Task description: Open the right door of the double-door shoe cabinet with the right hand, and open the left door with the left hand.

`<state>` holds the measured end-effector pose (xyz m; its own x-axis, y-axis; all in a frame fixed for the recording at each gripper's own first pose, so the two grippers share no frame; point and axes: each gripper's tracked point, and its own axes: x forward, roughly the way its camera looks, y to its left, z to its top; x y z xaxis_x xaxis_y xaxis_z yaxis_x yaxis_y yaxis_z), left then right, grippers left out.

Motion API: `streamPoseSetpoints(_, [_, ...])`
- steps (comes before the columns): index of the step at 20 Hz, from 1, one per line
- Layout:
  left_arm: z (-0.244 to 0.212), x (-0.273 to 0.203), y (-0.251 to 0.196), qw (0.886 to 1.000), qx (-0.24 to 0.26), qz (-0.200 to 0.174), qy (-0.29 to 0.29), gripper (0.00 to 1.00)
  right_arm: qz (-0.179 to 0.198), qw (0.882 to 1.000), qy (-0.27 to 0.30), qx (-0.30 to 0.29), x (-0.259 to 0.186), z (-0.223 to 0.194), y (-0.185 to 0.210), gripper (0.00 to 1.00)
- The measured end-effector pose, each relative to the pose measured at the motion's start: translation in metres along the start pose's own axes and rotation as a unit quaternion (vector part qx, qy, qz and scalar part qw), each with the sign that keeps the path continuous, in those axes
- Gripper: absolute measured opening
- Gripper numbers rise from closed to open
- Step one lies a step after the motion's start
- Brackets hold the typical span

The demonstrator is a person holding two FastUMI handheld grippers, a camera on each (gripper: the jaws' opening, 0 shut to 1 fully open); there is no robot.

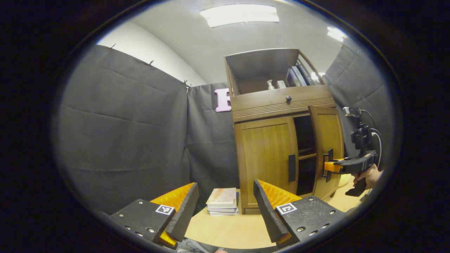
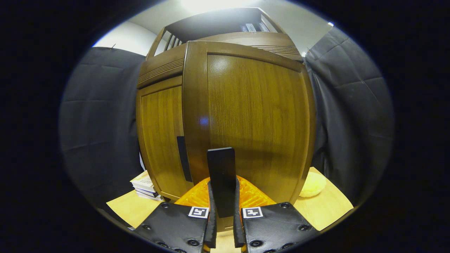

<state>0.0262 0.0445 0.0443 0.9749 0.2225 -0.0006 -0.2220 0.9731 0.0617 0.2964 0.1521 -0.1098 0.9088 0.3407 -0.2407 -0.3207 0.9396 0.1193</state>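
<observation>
The wooden shoe cabinet [image 1: 281,105] stands on a pale table. Its right door [image 1: 328,140] is swung partly out, showing dark shelves behind it. Its left door [image 1: 265,158] is flat and closed, with a dark vertical handle [image 1: 292,168]. My right gripper [image 1: 328,167] clamps the right door's dark handle, a hand holding it farther off. In the right gripper view the right gripper [image 2: 223,196] is shut on that handle [image 2: 220,175], with the right door [image 2: 253,116] close ahead and the left door [image 2: 161,140] beside it. My left gripper [image 1: 225,207] hangs open, well short of the cabinet.
A short stack of books [image 1: 222,201] lies on the table [image 1: 228,230] left of the cabinet's foot. A pale round object [image 2: 313,184] rests on the table to the cabinet's right. Books and small items fill the top shelf [image 1: 291,77]. Black cloth walls surround the booth.
</observation>
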Motion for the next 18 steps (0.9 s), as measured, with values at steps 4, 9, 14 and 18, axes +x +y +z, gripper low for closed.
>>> streamPoseSetpoints(4, [0.002,0.001,-0.002,1.0,-0.003,-0.017,-0.002,0.9,-0.001,1.0,0.001,-0.001,-0.008,-0.001,-0.003,0.21])
streamPoseSetpoints(9, [0.004,0.003,-0.006,0.999,-0.006,-0.043,-0.005,0.9,-0.004,1.0,-0.002,0.001,-0.016,-0.002,-0.008,0.21])
streamPoseSetpoints(14, [0.009,0.004,-0.01,0.997,-0.012,-0.073,-0.009,0.9,-0.008,1.0,-0.001,0.0,-0.023,-0.004,-0.012,0.21])
streamPoseSetpoints(18, [0.012,0.007,-0.015,0.995,-0.014,-0.096,-0.016,0.9,-0.01,1.0,0.003,0.003,-0.025,-0.004,-0.014,0.19])
